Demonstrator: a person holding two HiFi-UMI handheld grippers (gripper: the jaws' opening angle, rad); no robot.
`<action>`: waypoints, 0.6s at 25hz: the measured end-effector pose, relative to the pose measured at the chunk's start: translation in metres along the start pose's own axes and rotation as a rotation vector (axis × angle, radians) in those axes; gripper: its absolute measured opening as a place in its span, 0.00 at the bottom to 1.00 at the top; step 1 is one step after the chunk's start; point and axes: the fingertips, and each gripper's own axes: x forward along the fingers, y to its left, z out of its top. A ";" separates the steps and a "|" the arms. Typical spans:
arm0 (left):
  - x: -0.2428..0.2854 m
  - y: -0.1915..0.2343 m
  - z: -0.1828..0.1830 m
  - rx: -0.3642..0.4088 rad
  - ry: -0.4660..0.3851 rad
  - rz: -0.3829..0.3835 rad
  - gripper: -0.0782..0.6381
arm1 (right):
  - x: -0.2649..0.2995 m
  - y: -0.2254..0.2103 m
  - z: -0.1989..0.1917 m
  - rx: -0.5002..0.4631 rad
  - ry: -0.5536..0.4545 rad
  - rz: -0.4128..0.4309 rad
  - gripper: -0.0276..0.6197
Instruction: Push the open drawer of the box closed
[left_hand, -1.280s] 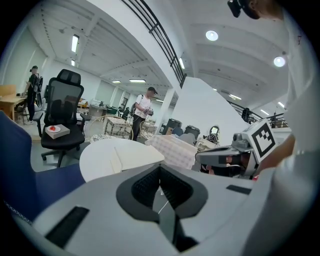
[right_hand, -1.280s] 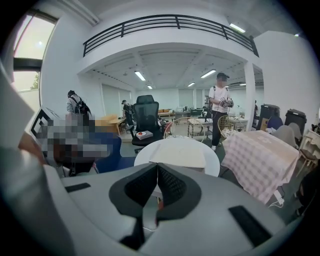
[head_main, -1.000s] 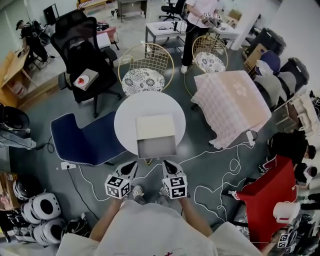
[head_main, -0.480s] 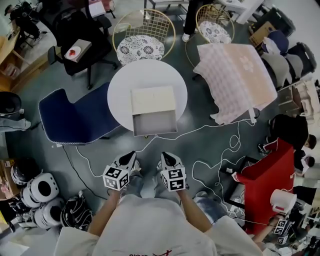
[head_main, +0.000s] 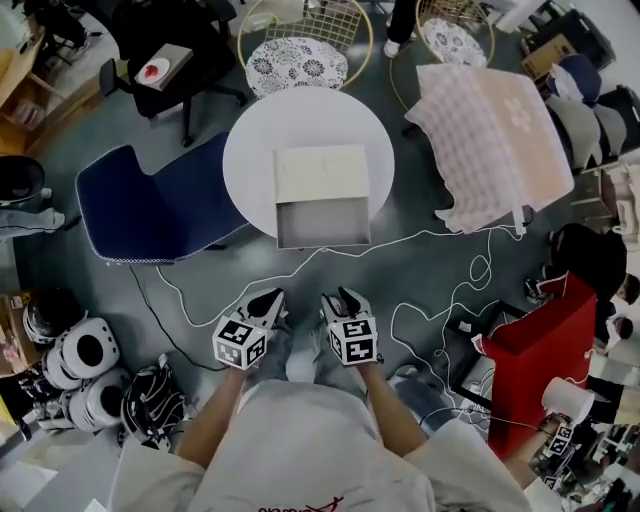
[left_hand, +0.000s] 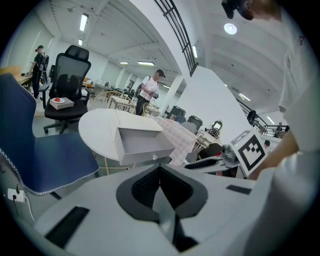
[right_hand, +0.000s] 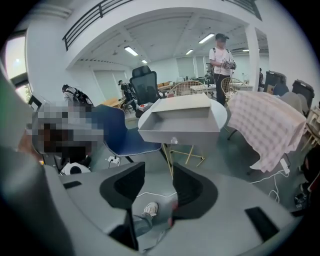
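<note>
Drawer (head_main: 322, 222) sticks out of the box (head_main: 322, 172) at the near edge of the round table (head_main: 250, 150). The 2 grippers hover nearer, well apart from it: the left gripper (head_main: 268, 298) has its jaws together and empty, while the right gripper (head_main: 339, 298) has just been opening and grips nothing.

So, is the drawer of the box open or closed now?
Open. The drawer sticks out of the box toward the person, and its inside shows from above.
</note>
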 end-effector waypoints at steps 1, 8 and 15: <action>-0.001 0.001 -0.001 -0.003 -0.001 0.001 0.13 | 0.004 0.000 -0.003 0.000 0.010 0.002 0.31; 0.002 0.001 -0.008 -0.018 0.016 0.003 0.13 | 0.016 -0.002 -0.007 -0.022 0.036 -0.007 0.31; 0.010 -0.009 -0.014 -0.014 0.029 -0.021 0.13 | 0.033 -0.010 -0.006 -0.025 0.052 -0.016 0.31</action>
